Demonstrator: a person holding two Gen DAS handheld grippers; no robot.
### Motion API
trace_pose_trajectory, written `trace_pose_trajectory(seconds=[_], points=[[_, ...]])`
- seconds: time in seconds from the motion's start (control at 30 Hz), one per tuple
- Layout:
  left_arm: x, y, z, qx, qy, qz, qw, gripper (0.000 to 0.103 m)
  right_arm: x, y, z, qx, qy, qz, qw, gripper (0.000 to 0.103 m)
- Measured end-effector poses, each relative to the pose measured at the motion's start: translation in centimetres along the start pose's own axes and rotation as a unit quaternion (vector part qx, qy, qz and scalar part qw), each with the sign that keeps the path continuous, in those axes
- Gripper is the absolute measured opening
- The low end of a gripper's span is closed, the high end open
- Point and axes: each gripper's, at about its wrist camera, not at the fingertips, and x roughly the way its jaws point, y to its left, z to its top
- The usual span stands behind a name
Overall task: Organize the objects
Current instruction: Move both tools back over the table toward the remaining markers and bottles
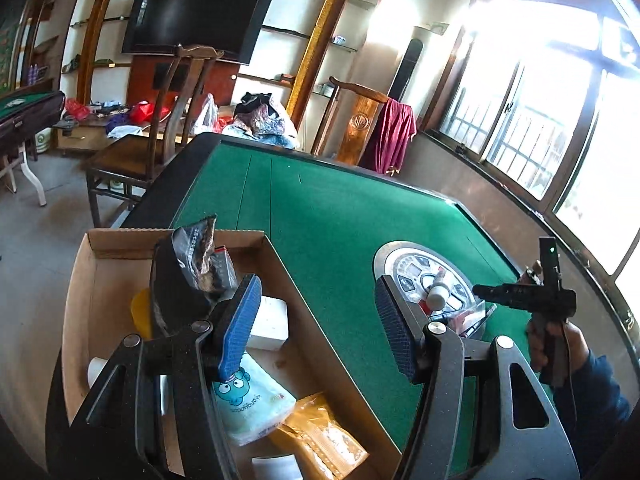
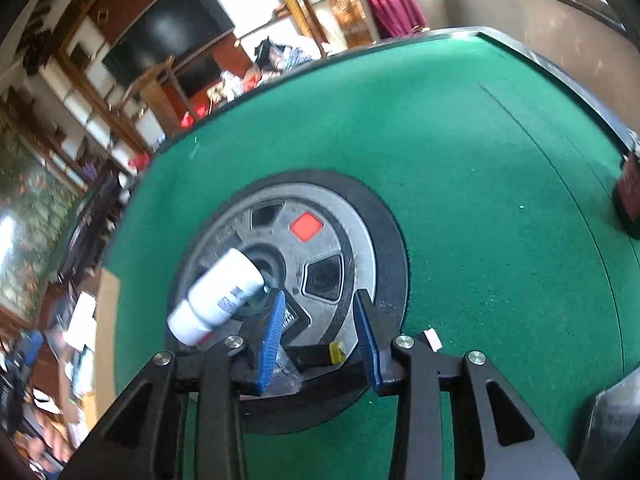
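A: Two grippers are in view. The left gripper (image 1: 320, 320) hangs with its blue-padded fingers (image 1: 240, 320) spread wide and nothing between them, one finger over the cardboard box (image 1: 100, 280), the other over the green felt worktop (image 1: 340, 208).

B: What is in the box?

A: A dark crinkled snack bag (image 1: 196, 260) standing upright, a white block (image 1: 270, 322) beside it, a tissue pack (image 1: 248, 404) with a teal cartoon figure, an orange packet (image 1: 320, 436) at the near end, and something yellow (image 1: 140, 312) against the left wall. The box sits on the left edge of the worktop.

B: And the right gripper?

A: The right gripper (image 2: 320, 336) points down at the round control panel (image 2: 332, 240) set into the middle of the worktop. Its fingers (image 2: 272, 336) stand parted, not pressing on anything. From the left wrist view you see a hand (image 1: 556, 344) in a dark sleeve holding that tool.

B: What is left on the panel?

A: A small white bottle (image 2: 218, 296) lies tilted on it, just left of the left finger and outside the gap. Clear plastic wrapping (image 2: 284, 372) shows low between the fingers; whether it touches a pad I cannot tell. A small yellow piece (image 2: 337, 352) sits there too.

B: Anything else?

A: A dark red item (image 2: 630, 196) at the far right edge, well apart.
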Motion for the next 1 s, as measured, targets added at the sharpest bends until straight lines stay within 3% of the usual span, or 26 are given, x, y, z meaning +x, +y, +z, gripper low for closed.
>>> trace_pose_trajectory(seconds=[0.17, 0.23, 0.33, 0.4, 0.63, 0.73, 1.0], points=[[0.8, 0.3, 0.0, -0.008, 0.008, 0.003, 0.9999, 0.06, 0.1, 0.6, -1.8, 0.0, 0.029, 0.018, 0.999, 0.037], [0.7, 0.2, -0.1, -0.01, 0.008, 0.006, 0.9999, 0.06, -1.3, 0.9, -4.1, -0.005, 0.052, 0.037, 0.998, 0.037], [0.8, 0.1, -0.2, -0.008, 0.008, 0.005, 0.9999, 0.06, -2.3, 2.6, -7.0, -0.016, 0.097, 0.101, 0.99, 0.038], [0.9, -0.1, -0.2, -0.007, 0.01, 0.004, 0.9999, 0.06, -3.1, 3.8, -7.6, -0.027, 0.111, 0.122, 0.986, 0.038], [1.2, -0.3, -0.7, -0.006, 0.015, 0.005, 0.9999, 0.06, -3.2, 7.2, -2.9, -0.062, 0.017, 0.063, 0.996, 0.041], [1.2, 0.0, -0.7, -0.01, 0.015, 0.005, 0.9998, 0.06, -1.2, 9.6, -0.7, -0.12, -0.012, 0.002, 0.993, 0.042], [1.7, -0.3, -0.9, -0.007, 0.023, 0.002, 0.9997, 0.06, 4.3, 9.8, 2.3, -0.136, 0.01, -0.04, 0.99, 0.042]])
